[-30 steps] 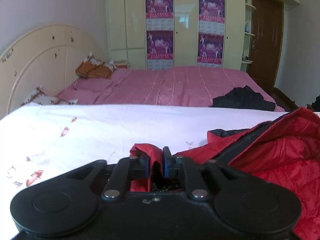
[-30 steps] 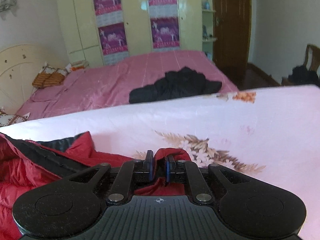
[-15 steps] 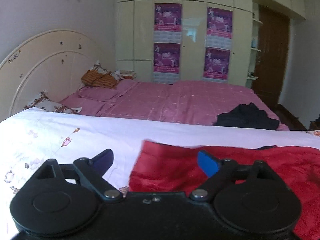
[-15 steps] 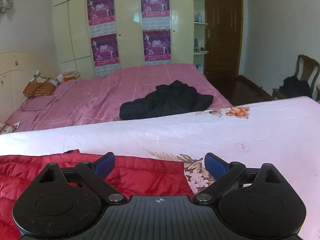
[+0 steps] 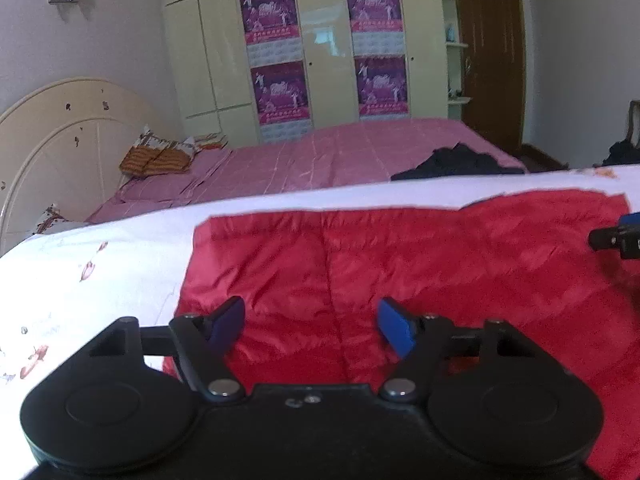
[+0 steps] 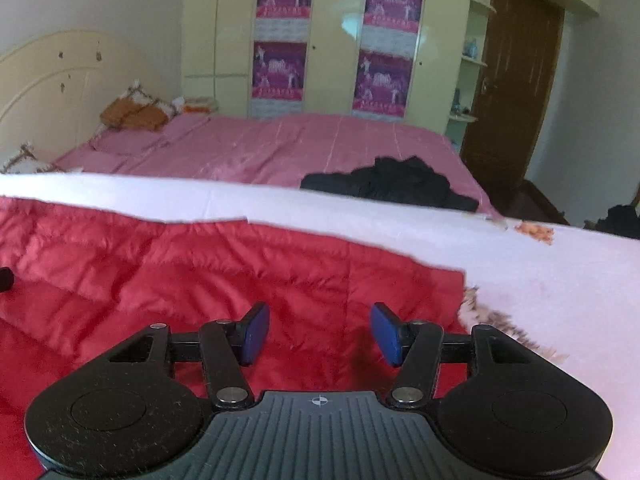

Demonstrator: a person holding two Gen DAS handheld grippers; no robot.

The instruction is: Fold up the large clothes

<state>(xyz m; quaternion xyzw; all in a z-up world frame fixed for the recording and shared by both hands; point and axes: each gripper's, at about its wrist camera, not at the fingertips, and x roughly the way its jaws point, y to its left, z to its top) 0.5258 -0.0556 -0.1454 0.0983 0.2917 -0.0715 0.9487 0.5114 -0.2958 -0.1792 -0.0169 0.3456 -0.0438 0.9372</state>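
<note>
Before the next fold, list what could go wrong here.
1. Both tongs, left and right, hang open over the red jacket; its glossy, puffy fabric may slip from a shallow pinch.
2. Its far edge looks uneven, so a fold could come out crooked.

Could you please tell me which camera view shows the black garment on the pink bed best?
The right wrist view: the black garment lies in full sight on the pink bed. In the left wrist view only its top shows, behind the white sheet's edge.
</note>
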